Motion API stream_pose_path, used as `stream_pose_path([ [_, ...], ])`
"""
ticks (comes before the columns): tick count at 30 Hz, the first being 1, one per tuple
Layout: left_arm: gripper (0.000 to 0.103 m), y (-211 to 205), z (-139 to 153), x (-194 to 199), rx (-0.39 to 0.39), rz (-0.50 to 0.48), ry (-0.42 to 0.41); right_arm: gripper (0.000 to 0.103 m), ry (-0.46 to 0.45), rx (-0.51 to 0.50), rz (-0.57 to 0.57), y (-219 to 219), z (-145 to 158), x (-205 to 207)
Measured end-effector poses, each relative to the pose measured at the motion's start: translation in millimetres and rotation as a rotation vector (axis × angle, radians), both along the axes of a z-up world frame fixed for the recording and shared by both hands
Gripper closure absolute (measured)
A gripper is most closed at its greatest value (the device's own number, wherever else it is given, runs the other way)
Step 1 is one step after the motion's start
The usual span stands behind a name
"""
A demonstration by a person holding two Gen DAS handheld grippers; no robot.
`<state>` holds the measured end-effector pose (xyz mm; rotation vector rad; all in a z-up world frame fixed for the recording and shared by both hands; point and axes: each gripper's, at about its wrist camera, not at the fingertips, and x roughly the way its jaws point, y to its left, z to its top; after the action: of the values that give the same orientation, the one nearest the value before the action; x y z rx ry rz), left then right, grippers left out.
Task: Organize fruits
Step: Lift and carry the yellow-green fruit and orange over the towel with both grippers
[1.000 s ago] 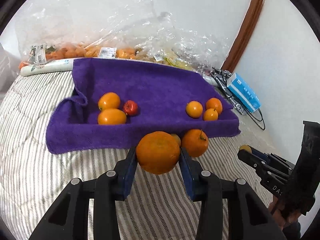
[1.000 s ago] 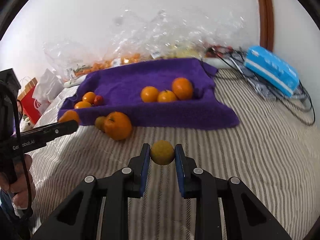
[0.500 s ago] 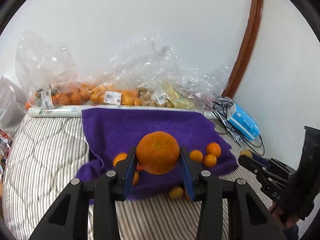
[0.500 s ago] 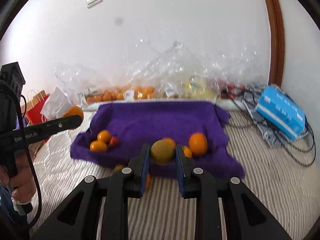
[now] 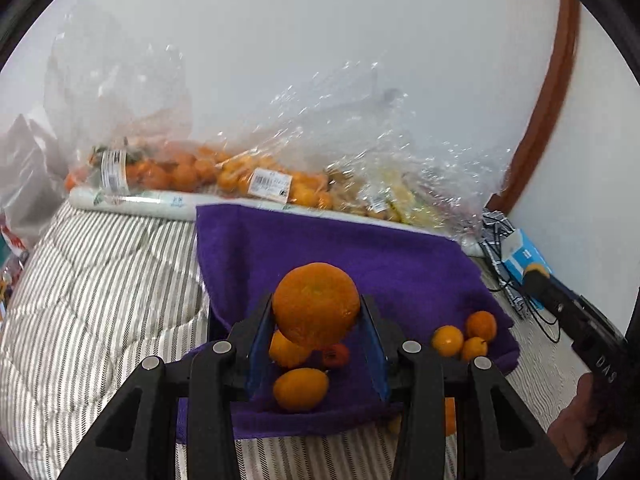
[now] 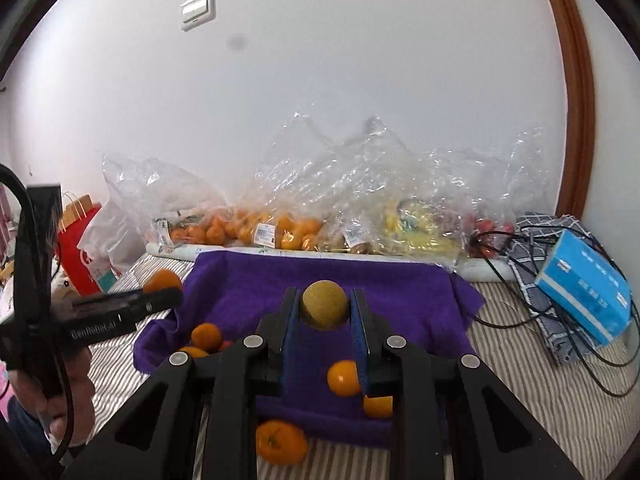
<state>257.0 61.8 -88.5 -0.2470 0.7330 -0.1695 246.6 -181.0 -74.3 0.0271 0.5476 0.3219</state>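
Left wrist view shows the left gripper (image 5: 317, 330) pinching a large orange (image 5: 316, 305) between its blue pads, held in the air above the near-left part of the purple towel (image 5: 340, 248). Under it on the towel lie two smaller oranges (image 5: 300, 389) with a small red fruit (image 5: 336, 354) beside them; a second cluster of three small oranges (image 5: 464, 336) sits toward the towel's right edge. In the right wrist view, the right gripper (image 6: 325, 316) is pinched on a small yellow-brown fruit (image 6: 325, 305), also carried above the towel. One orange (image 6: 280, 442) rests on the striped bedding (image 6: 520, 380) just off the towel's near edge.

Both hands appear to be mid-carry, each bringing a fruit to its group. The next move likely calls for lowering the large orange onto bare towel beside the left cluster without knocking those fruits, since round fruit rolls readily on soft cloth. Where the yellow-brown fruit belongs is unclear, as no matching group shows on the towel.
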Motion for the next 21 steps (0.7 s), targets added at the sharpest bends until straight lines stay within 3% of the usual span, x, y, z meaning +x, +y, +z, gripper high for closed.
stream_pose_path([
  [9, 0.063, -0.9, -21.1, 7.3, 0.03, 0.017, 0.027, 0.078, 0.059, 0.05, -0.025, -10.7, -29.4, 19.6],
  [21, 0.063, -8.4, -34.9, 11.7, 0.048, 0.002, 0.048, 0.078, 0.097, 0.005, -0.024, -9.9, -46.7, 25.2],
])
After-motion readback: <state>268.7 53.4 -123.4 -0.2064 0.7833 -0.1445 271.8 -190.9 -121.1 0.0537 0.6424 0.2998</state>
